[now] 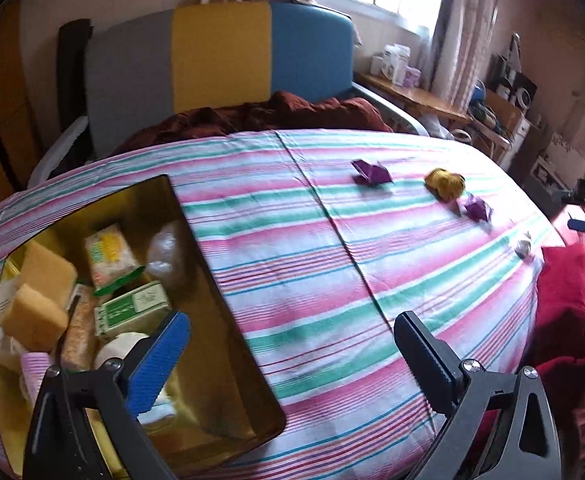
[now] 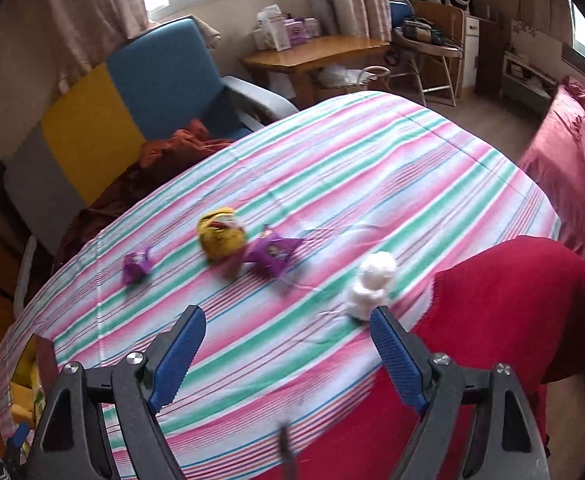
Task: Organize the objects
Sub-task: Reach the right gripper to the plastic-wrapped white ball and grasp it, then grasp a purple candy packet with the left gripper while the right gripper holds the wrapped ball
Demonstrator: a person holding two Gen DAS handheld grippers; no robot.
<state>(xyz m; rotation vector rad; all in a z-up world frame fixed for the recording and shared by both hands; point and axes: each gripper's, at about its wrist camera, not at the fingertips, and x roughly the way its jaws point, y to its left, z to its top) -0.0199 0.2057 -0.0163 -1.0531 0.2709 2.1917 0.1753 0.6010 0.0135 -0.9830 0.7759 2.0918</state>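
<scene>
A gold box [image 1: 228, 320] sits on the striped cloth at the left, holding sponges [image 1: 40, 304], a green carton [image 1: 132, 308], packets and a tape roll. My left gripper [image 1: 292, 352] is open and empty, its blue finger over the box. On the cloth lie two purple packets [image 2: 134, 266] [image 2: 272, 254], a yellow pouch [image 2: 220, 234] and a white wad [image 2: 372, 284]. They also show far right in the left wrist view: purple packet [image 1: 370, 172], pouch [image 1: 444, 184]. My right gripper [image 2: 288, 348] is open and empty, just short of the white wad.
A red cloth [image 2: 492, 320] covers the table's near right corner. A chair with grey, yellow and blue panels [image 1: 220, 56] and a brown blanket [image 1: 252, 116] stand behind the table. A wooden desk [image 2: 312, 52] and a pink bed [image 2: 572, 152] lie beyond.
</scene>
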